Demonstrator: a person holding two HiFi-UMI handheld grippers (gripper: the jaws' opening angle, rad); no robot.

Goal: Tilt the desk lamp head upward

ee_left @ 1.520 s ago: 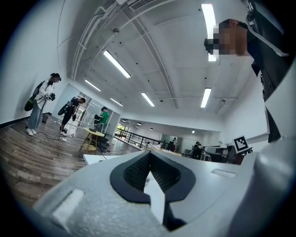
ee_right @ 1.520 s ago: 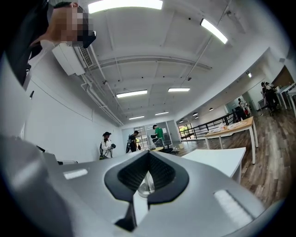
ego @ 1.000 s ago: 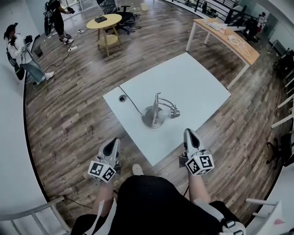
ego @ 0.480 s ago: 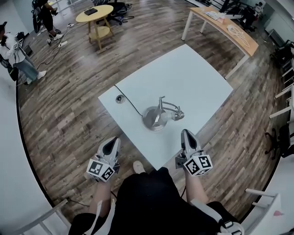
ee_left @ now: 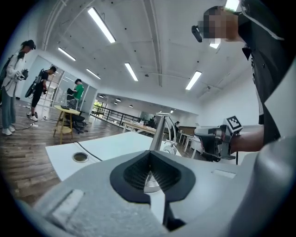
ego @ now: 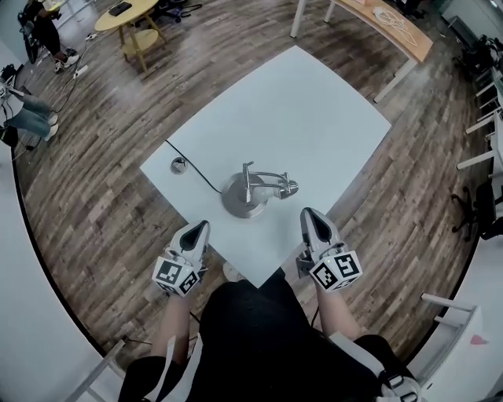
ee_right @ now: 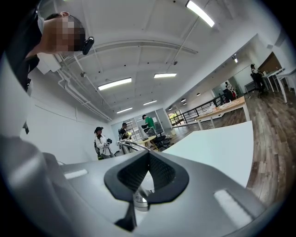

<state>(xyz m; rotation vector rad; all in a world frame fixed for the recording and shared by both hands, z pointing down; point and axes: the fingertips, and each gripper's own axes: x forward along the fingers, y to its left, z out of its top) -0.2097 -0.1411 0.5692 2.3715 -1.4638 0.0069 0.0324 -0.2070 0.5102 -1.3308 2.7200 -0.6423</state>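
Note:
A chrome desk lamp (ego: pixel 245 196) stands on the white table (ego: pixel 314 102) near its front corner. Its round base sits on the tabletop, and its small head (ego: pixel 288 187) reaches right, low over the table. My left gripper (ego: pixel 201 228) is shut and empty at the table's front left edge, left of the base. My right gripper (ego: pixel 308 213) is shut and empty too, just below the lamp head and apart from it. In the left gripper view the lamp post (ee_left: pixel 159 132) rises beyond the shut left gripper (ee_left: pixel 149 152). The lamp's curved arm (ee_right: pixel 132 144) shows past the shut right gripper (ee_right: pixel 149 154).
A black cable (ego: pixel 196 169) runs from the lamp base to a round grommet (ego: pixel 179 164) at the table's left. A yellow round table (ego: pixel 126 11) and a wooden desk (ego: pixel 393 23) stand beyond. People (ego: pixel 43 31) stand at the far left.
Both grippers have come forward to the table's front edges, the left one farther. The table and lamp now sit closer in view. Both stay shut.

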